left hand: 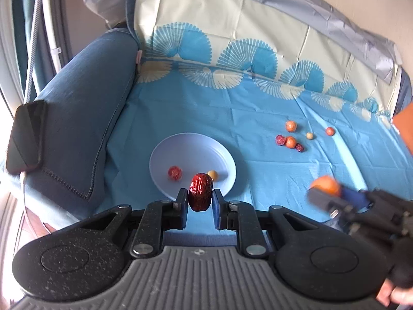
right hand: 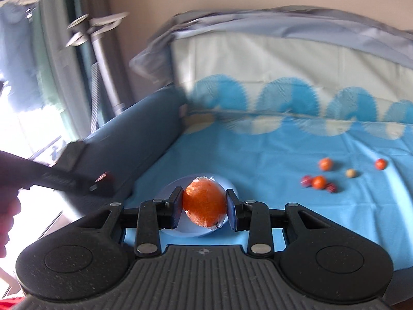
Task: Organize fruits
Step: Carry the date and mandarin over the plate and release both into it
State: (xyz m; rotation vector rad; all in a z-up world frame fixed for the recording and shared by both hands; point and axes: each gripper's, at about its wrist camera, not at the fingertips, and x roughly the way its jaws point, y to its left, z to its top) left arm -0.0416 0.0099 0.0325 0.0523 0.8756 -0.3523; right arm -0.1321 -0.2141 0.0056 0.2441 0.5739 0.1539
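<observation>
Left gripper [left hand: 200, 201] was clamped on a wrinkled red date [left hand: 200, 191], held above the near rim of the pale plate [left hand: 178, 147]. Right gripper [right hand: 205, 205] was clamped on a plastic-wrapped orange fruit [right hand: 204, 203], also over the plate [right hand: 167, 191] in the right wrist view; same gripper blurred at the right edge of the left wrist view. Plate sat on the blue cloth [left hand: 232, 108] covering the sofa seat, with a small red fruit [left hand: 175, 172] and a small yellow fruit [left hand: 213, 174] on it. Loose cluster of small fruits [left hand: 290, 142] lay on the cloth well right of the plate. Dark phone [left hand: 25, 137] rested on the blue sofa arm [left hand: 82, 108], left.
</observation>
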